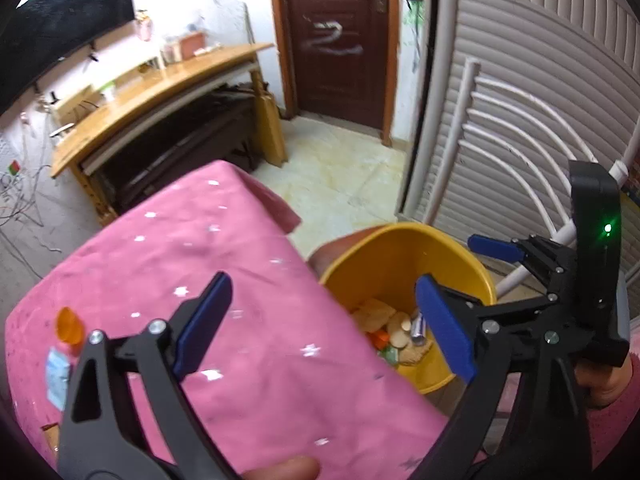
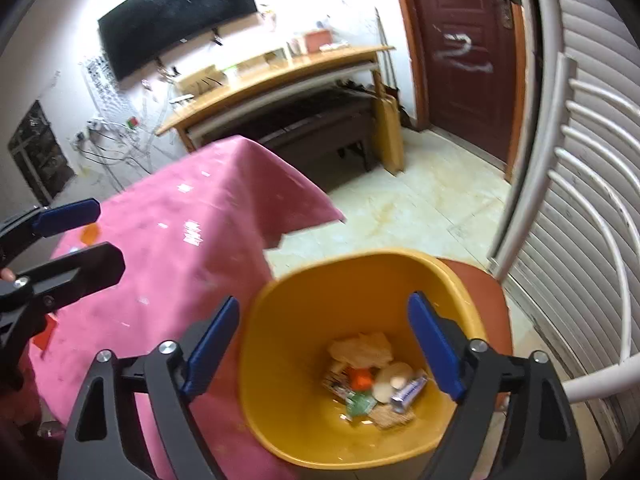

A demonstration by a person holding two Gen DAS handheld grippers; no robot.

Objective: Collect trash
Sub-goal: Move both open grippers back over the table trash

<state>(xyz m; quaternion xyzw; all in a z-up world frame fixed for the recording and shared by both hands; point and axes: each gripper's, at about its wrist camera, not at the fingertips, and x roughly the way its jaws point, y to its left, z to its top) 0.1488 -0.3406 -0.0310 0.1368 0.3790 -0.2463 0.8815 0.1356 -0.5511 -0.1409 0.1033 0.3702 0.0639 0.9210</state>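
Note:
A yellow bin (image 2: 280,312) stands beside the table's corner and holds trash (image 2: 376,376): crumpled paper, wrappers, round beige pieces and an orange bit. My right gripper (image 2: 324,346) hangs open above the bin's mouth with nothing between its blue pads. My left gripper (image 1: 324,324) is open and empty too, over the edge of the pink tablecloth (image 1: 200,240) next to the bin (image 1: 400,256). An orange bottle (image 1: 70,326) and a light blue wrapper (image 1: 56,376) lie on the cloth at the far left. The left gripper (image 2: 110,236) also shows at the left edge of the right wrist view.
The bin rests on a reddish-brown seat (image 2: 488,292) of a white-framed chair (image 2: 600,240). A louvred white door (image 1: 540,100) stands right behind it. A wooden bench (image 1: 160,96) and a dark red door (image 1: 336,48) lie farther off across pale floor tiles (image 1: 340,184).

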